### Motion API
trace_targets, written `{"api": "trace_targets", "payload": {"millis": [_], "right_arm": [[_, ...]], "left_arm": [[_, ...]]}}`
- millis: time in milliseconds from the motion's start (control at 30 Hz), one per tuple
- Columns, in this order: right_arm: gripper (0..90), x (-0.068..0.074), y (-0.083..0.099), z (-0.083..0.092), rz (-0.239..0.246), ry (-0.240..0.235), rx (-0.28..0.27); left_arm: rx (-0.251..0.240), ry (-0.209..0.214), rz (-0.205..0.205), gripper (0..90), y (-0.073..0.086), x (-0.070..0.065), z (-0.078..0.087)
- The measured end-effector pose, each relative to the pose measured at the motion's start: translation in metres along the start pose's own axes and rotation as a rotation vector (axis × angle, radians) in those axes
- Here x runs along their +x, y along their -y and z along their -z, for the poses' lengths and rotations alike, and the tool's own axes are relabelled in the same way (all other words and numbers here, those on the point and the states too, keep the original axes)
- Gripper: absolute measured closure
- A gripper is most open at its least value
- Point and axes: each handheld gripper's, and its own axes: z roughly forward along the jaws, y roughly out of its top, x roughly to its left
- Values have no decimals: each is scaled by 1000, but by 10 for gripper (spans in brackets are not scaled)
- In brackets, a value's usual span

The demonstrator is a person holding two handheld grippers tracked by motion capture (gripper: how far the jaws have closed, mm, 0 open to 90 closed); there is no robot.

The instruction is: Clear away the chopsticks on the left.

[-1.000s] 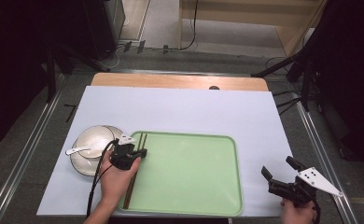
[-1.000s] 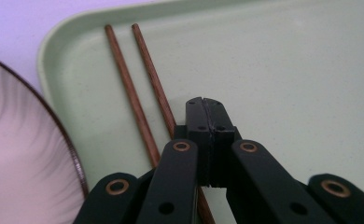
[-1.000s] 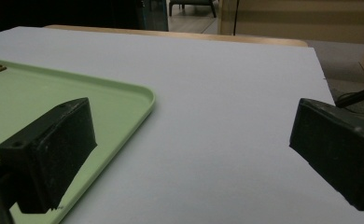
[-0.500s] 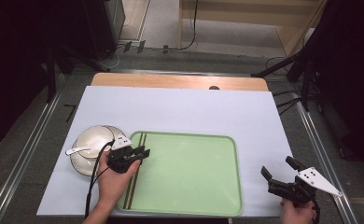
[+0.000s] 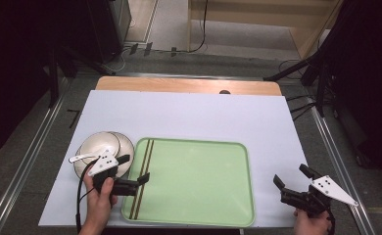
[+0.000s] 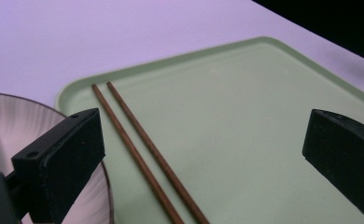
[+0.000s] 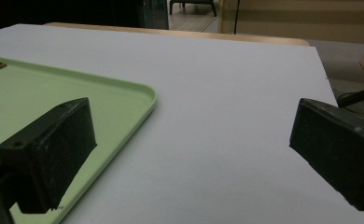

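Observation:
Two dark brown chopsticks lie side by side along the left part of the pale green tray. My left gripper hovers over the tray's left edge. Its jaws have just been opening and now stand wide apart. In the left gripper view the chopsticks lie flat on the tray below the gap of that gripper, touched by neither jaw. My right gripper rests open near the table's front right, off the tray. In its own view the right gripper holds nothing.
A pale bowl with a white spoon sits just left of the tray, close to my left hand. A white sheet covers the table, and a wooden edge runs along the back. Metal rails flank both sides.
The left gripper has opened and let go of the chopsticks, which now lie on the tray. The left hand has drawn back toward the near edge. The right gripper has not moved.

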Motion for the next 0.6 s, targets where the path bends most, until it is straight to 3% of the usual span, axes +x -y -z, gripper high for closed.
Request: {"api": "trace_targets", "payload": {"millis": [133,200,367,600], "right_arm": [[3,0,0,0,2,2,1],[3,0,0,0,2,2,3],[3,0,1,0,1,3,3],[3,0,1,-1,4,10,3]], "left_arm": [[-32,-26,2,0,8,7,17],[-39,-14,9,0,11,9,24],[-34,-34,-15,0,18,9,35],[-42,-62,-16,0,26,13,53]]}}
